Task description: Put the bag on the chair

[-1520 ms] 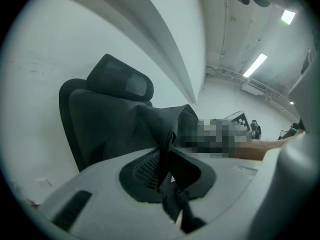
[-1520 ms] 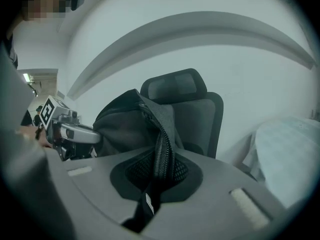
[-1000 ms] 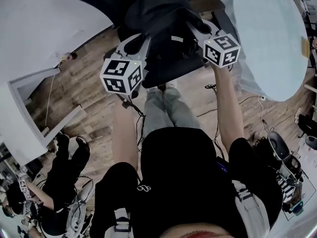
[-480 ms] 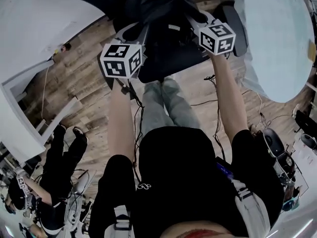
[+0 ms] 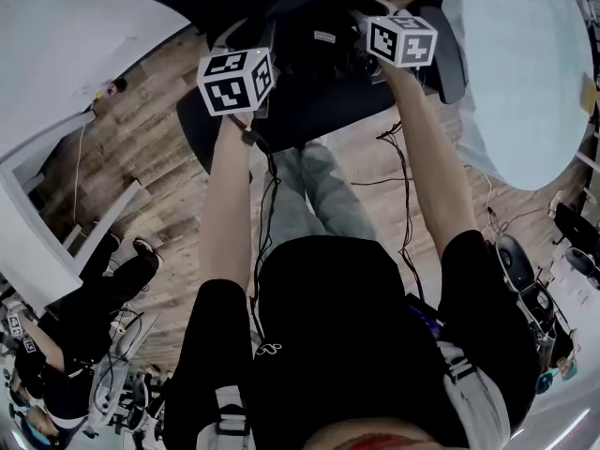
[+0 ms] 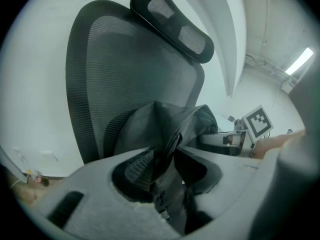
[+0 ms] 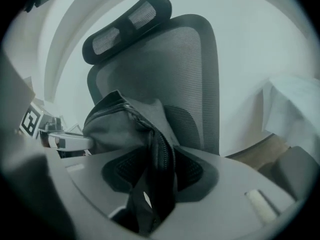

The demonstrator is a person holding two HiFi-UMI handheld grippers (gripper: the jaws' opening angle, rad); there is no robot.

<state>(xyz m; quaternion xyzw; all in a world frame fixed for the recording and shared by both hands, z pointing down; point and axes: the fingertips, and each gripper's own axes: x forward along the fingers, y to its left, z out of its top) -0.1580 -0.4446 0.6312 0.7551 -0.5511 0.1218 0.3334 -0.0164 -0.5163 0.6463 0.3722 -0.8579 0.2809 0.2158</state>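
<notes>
A dark grey bag (image 5: 319, 50) rests on the seat (image 5: 309, 115) of a black mesh office chair, leaning against its backrest (image 6: 125, 69). My left gripper (image 5: 248, 37) reaches in at the bag's left side and my right gripper (image 5: 364, 24) at its right side. In the left gripper view a fold of the bag (image 6: 165, 124) runs between the jaws of my left gripper (image 6: 165, 169), which are opening, with gaps beside the fabric. In the right gripper view the bag's zipped edge (image 7: 157, 149) hangs between the opening jaws of my right gripper (image 7: 150, 181), loose on both sides.
A white round table (image 5: 525, 73) stands close on the chair's right and a white desk (image 5: 66, 36) on its left. Cables (image 5: 394, 157) trail over the wooden floor. Another person (image 5: 94, 317) sits at the lower left. The chair's headrest (image 7: 127, 21) rises above the bag.
Both grippers have moved further forward over the chair seat with the bag. The bag now sits deeper against the backrest.
</notes>
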